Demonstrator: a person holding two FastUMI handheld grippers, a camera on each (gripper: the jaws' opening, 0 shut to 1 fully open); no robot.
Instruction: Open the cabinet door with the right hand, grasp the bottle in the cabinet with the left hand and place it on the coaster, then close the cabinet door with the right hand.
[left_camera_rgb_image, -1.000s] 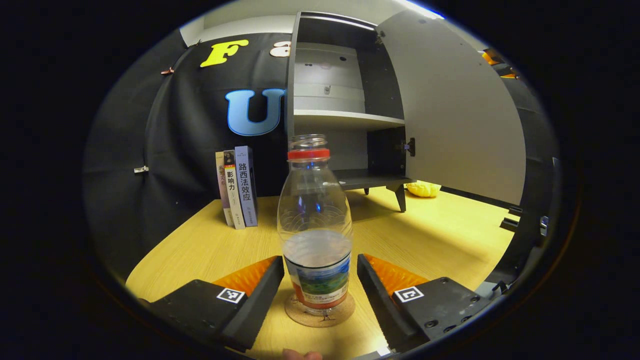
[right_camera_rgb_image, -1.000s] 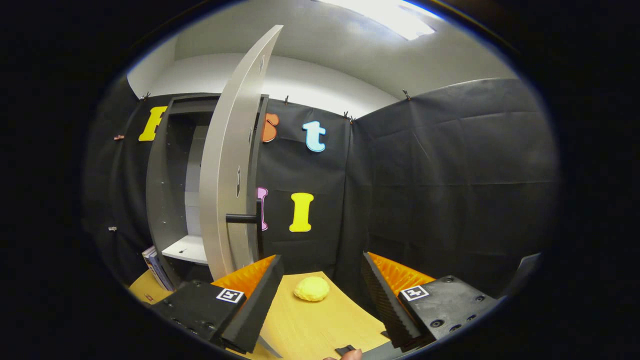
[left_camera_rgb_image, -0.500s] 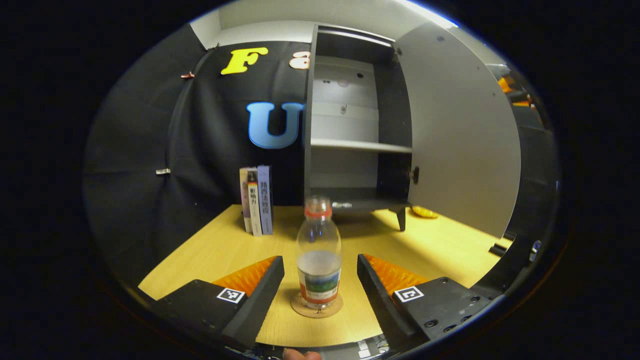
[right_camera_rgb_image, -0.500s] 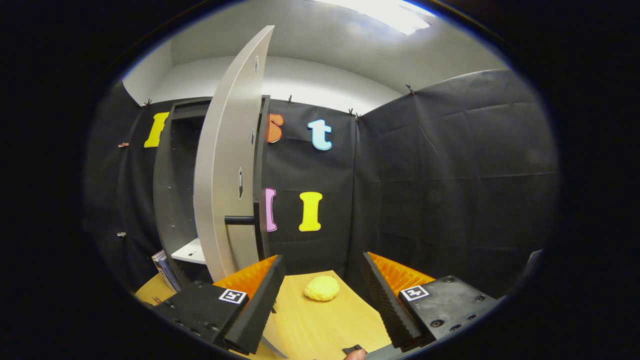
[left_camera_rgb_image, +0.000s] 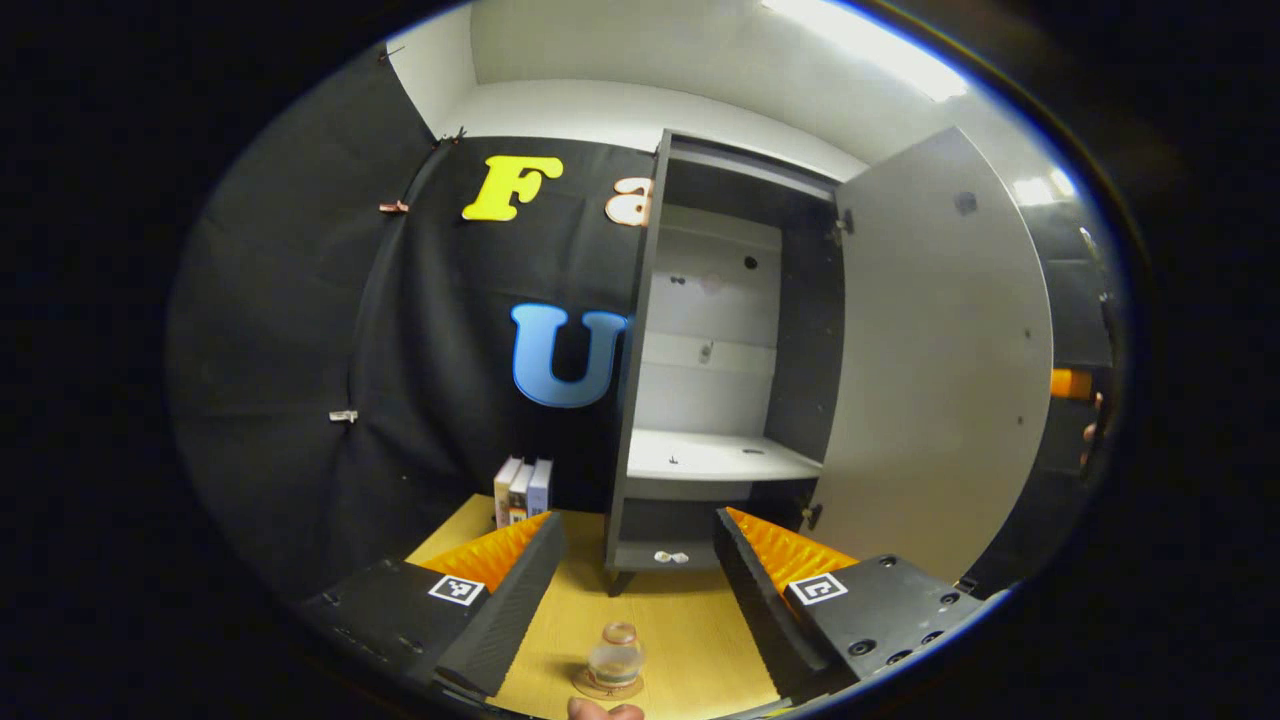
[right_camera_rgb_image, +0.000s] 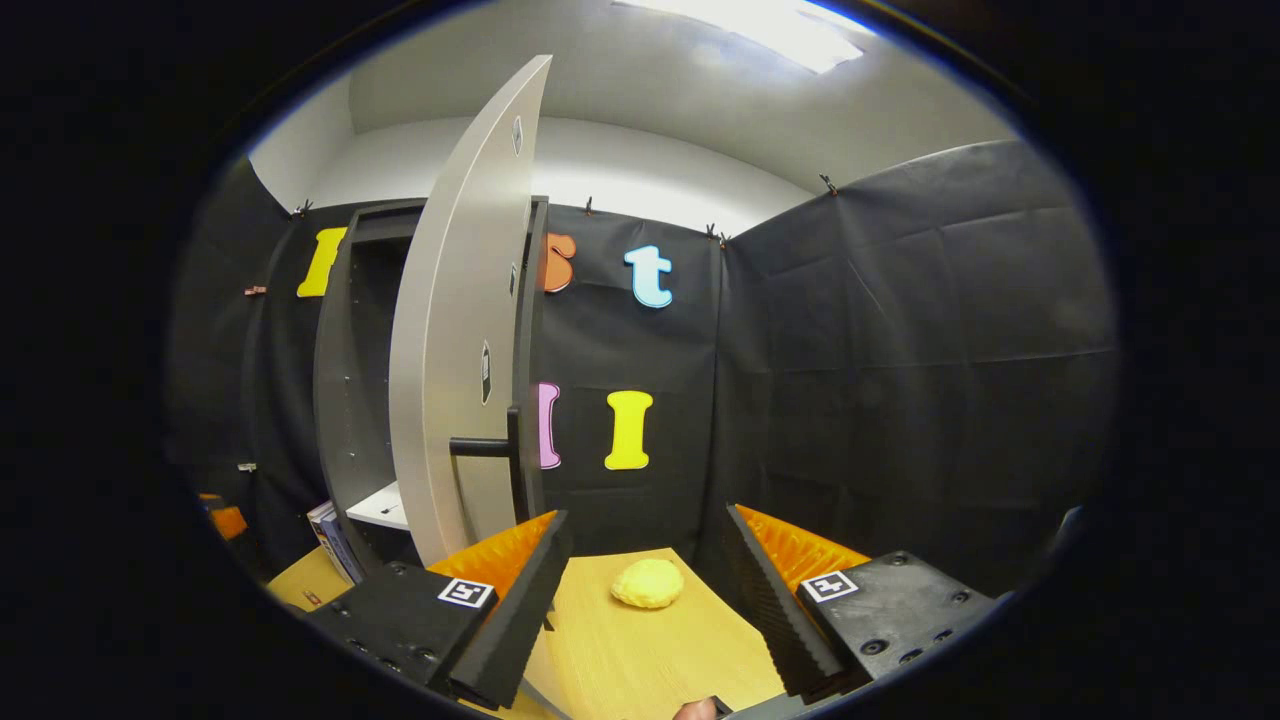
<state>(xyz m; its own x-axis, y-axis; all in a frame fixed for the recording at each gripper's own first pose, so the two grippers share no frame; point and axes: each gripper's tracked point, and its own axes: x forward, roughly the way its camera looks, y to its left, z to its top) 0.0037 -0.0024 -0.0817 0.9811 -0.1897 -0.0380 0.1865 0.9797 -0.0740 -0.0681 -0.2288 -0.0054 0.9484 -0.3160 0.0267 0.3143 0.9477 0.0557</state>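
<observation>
In the left gripper view, a clear bottle with a red cap ring stands upright on a round cork coaster near the table's front edge. My left gripper hangs open well above and behind it, holding nothing. The dark cabinet stands with its grey door swung wide to the right. In the right gripper view, the same door is seen edge-on with its dark bar handle facing me. My right gripper is open and empty, a short way right of and below the handle.
Several books stand against the wall left of the cabinet. A yellow lump lies on the wooden table right of the cabinet. Black cloth walls close the booth at back and right.
My left gripper has pulled back and risen away from the bottle, which now looks small and far below. The right gripper has shifted only slightly; the door stays open.
</observation>
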